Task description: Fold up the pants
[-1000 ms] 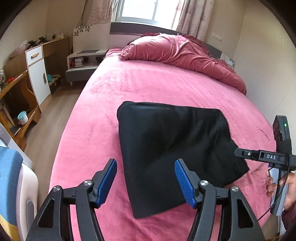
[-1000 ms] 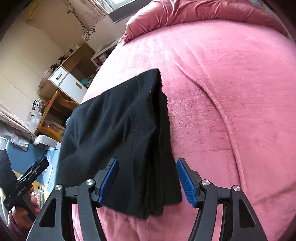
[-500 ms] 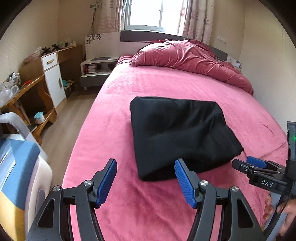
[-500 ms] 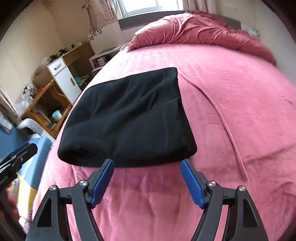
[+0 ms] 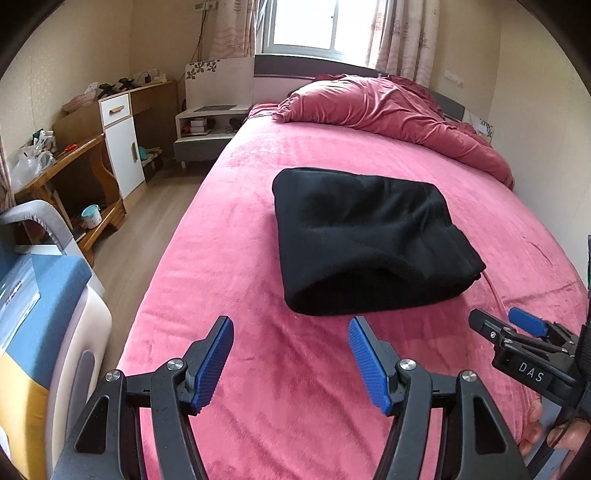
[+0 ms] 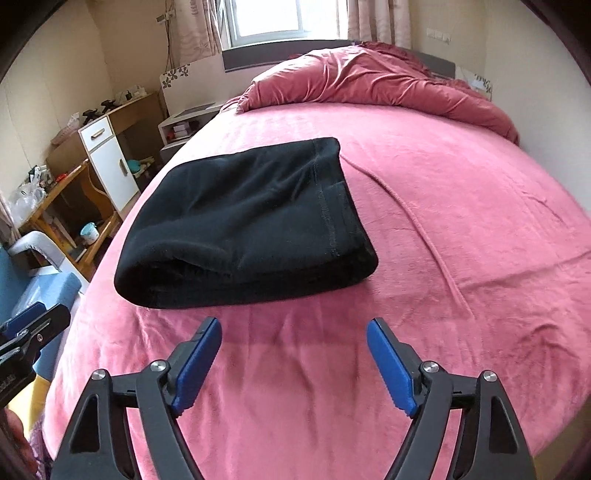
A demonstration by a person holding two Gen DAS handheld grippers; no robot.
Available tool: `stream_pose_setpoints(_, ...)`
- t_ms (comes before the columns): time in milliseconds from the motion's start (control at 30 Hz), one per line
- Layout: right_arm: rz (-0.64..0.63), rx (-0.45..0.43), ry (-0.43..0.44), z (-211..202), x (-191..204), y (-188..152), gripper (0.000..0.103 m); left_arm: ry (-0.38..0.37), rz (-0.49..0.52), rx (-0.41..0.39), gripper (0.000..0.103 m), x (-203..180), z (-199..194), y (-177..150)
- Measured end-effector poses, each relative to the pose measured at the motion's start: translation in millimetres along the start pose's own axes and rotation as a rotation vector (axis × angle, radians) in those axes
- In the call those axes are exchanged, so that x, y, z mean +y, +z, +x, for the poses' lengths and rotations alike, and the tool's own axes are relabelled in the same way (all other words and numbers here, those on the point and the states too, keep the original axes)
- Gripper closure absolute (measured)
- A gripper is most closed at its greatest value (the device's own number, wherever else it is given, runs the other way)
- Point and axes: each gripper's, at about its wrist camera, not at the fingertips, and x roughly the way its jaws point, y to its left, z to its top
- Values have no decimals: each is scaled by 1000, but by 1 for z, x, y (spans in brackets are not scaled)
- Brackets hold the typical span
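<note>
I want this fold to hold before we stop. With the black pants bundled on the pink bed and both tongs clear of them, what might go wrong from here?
1. The folded pants bulge at the near rounded edge, so the top layer may spring open.
2. The bundle lies toward the bed's left side; a nudge could slide it on the plush cover.
3. The left tongs and the opening right tongs, both empty, sit near each other and may bump.

Daylight comes through the window (image 5: 312, 24) in the far wall, above the head of the bed (image 5: 229, 236), which wears a pink cover. Patterned curtains (image 5: 408, 37) hang at both sides of the window. A white nightstand (image 5: 207, 129) stands left of the bed's head, then a white-fronted wooden cabinet (image 5: 123, 147) and a wooden desk (image 5: 55, 166). Left of the bed, the floor (image 5: 147, 221) is pale wood. The walls (image 5: 74, 48) are beige.
</note>
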Motion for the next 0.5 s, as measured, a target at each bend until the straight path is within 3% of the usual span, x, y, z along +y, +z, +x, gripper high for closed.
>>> stream_pose_setpoints(500,-65,8,-1,-1,22,-12,19,15,-21,0,36,2,-3,-5)
